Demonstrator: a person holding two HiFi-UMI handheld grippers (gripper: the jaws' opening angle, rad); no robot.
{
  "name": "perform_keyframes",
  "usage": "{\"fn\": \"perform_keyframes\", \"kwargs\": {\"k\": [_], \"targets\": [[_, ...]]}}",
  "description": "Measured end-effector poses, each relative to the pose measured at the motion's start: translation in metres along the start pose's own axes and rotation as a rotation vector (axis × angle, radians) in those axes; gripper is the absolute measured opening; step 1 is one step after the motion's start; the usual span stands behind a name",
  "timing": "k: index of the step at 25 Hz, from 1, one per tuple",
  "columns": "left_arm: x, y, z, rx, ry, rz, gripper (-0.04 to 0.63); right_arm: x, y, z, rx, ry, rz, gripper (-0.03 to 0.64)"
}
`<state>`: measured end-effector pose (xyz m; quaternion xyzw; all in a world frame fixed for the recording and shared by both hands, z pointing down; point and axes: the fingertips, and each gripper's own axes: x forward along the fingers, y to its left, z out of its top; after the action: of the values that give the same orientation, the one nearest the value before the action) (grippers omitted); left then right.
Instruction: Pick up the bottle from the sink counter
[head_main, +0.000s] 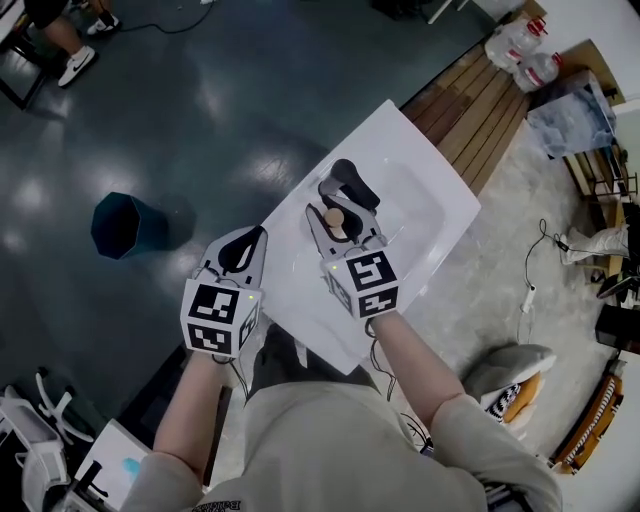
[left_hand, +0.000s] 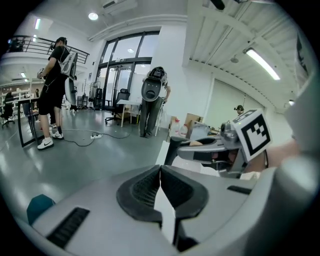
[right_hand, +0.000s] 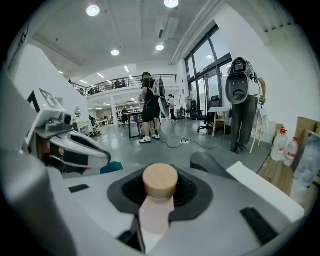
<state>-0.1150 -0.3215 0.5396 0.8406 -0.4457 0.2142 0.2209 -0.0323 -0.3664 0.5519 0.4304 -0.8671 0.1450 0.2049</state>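
Shirt (head_main: 340, 450): beige, nearest the lens at the bottom of the head view; forearms (head_main: 405, 355) reach from it to both tools.
Bin (head_main: 128, 225): teal, on the floor (head_main: 230, 90), well left of the tabletop; not in play.
Left tool (head_main: 250, 240): closed on nothing, its pads (left_hand: 142, 189) meeting at the tips; hangs at the tabletop's near-left edge, idle.
Tabletop (head_main: 430, 150): white sink counter, basin (head_main: 405, 205) in the middle, otherwise bare.
Right tool (head_main: 342, 212): clamped on the bottle, one pad on either side just under the cap.
Bottle (right_hand: 156, 215): pale pink body, round wooden-looking cap (right_hand: 160, 180); upright in the right tool, above the near-left part of the tabletop beside the basin. Base is hidden by the tool, so can't confirm it is clear of the surface; looks lifted.
Faucet (head_main: 352, 182): dark, just beyond the right tool's tips, near the cap.
Stage: grasp made, pick looks close to done.
Risk 1: grip sits high; the body below could swing or slide down through the pads if the tool tilts or jerks.
Risk 2: if the cap is only a push-in stopper, load on it could part cap from body, and the bottle drops into the basin.
Risk 3: faucet is close ahead; any forward drift knocks bottle or tool against it.
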Motion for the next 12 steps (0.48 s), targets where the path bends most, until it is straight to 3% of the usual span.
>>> {"fn": "perform_keyframes", "kwargs": {"k": [7, 12], "targets": [[-0.034, -0.016, 0.040, 0.067, -0.061, 0.001, 0.008, -0.065, 0.008, 0.064, -0.042, -0.077, 0.018, 0.078], [-0.065, -0.047, 0.070, 0.143, -0.122, -0.030, 0.008, -0.115, 0.015, 0.081, -0.041, -0.113, -0.003, 0.078]]}}
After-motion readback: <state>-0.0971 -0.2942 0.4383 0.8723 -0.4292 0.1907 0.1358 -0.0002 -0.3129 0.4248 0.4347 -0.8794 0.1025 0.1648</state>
